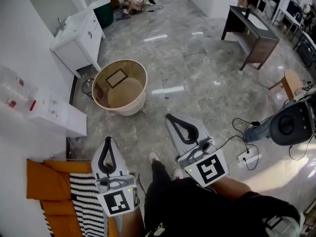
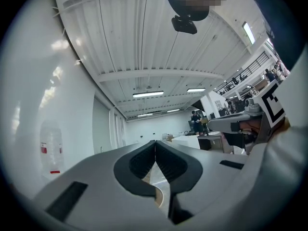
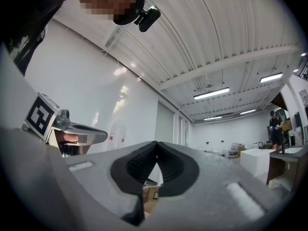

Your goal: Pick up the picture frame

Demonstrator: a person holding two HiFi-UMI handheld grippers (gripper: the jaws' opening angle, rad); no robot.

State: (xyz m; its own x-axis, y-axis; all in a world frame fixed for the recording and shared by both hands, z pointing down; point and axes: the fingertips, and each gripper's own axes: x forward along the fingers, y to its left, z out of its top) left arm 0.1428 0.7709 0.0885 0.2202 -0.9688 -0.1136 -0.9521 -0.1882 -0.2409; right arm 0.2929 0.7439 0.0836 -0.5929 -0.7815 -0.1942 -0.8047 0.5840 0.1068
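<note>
A dark picture frame (image 1: 116, 78) leans inside a round tan basket (image 1: 141, 98) on the grey floor, ahead of me in the head view. My left gripper (image 1: 108, 140) is held near my body, shut and empty, its tips well short of the basket. My right gripper (image 1: 171, 117) is also shut with nothing in it, pointing toward the basket's right side. In the left gripper view the left gripper (image 2: 155, 142) shows its pads pressed together. The right gripper (image 3: 156, 144) looks the same in its own view. A sliver of the basket (image 3: 150, 196) shows below the right jaws.
A white cabinet (image 1: 79, 38) stands at the left behind the basket. A white shelf unit (image 1: 54, 113) sits along the left wall. An orange cushion and striped cloth (image 1: 84, 196) lie at lower left. A dark table (image 1: 252, 31) stands at right; cables (image 1: 247, 154) run across the floor. A person crouches far back.
</note>
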